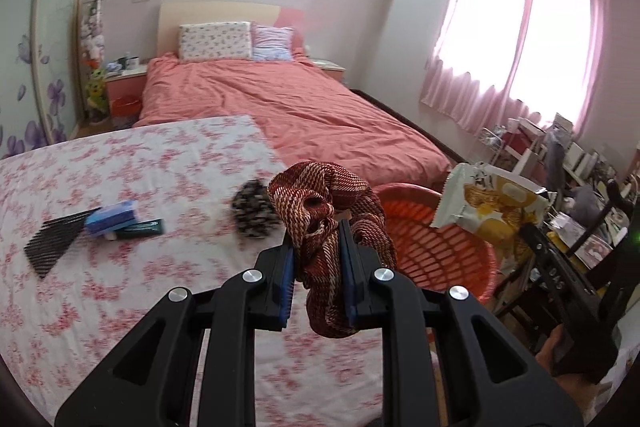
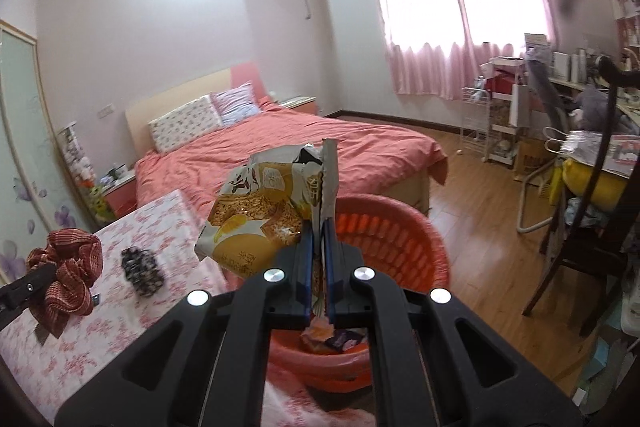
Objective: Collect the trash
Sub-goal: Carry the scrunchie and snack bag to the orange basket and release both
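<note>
Clearly the red basket is the roomiest target: its wide open mouth sits just beyond the flowered table's edge, with bare floor past it. The snack wrapper, light, crinkly and slippery, hangs over that rim, pinched at its sealed edge by the right gripper. The left gripper clamps a soft red scrunchie above the table.
</note>
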A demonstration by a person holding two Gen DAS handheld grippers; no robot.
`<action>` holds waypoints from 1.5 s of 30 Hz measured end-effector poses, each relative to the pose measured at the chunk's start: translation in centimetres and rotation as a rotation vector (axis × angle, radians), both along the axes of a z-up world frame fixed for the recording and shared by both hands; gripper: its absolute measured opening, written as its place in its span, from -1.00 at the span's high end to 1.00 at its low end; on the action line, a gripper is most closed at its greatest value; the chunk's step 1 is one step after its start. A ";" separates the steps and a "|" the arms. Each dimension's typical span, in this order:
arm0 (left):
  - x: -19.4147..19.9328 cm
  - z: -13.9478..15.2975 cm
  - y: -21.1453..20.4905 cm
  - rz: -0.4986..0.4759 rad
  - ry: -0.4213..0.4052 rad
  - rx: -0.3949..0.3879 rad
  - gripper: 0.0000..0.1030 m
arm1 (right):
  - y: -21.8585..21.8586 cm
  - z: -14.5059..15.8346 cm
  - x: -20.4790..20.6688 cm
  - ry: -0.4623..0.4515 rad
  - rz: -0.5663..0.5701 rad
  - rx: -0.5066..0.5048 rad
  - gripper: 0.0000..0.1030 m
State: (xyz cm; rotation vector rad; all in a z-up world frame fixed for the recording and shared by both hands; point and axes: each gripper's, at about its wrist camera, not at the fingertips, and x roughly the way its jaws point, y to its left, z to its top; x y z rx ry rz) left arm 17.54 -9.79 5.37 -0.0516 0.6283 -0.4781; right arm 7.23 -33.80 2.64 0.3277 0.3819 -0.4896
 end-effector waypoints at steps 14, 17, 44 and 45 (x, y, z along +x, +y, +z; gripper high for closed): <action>0.9 -2.2 -6.6 -0.130 0.030 0.009 0.62 | -4.6 -2.4 0.5 0.026 -0.103 0.004 0.87; 1.3 -2.9 -8.1 -0.154 0.048 0.011 0.62 | -5.5 -3.0 0.8 0.031 -0.115 0.013 0.87; 2.4 -6.4 -12.4 -0.167 0.138 0.061 -0.02 | -8.8 -5.2 3.1 0.034 -0.082 0.096 0.10; 2.3 -6.4 -12.0 -0.159 0.137 0.068 -0.03 | -8.6 -5.3 2.9 0.036 -0.082 0.090 -0.01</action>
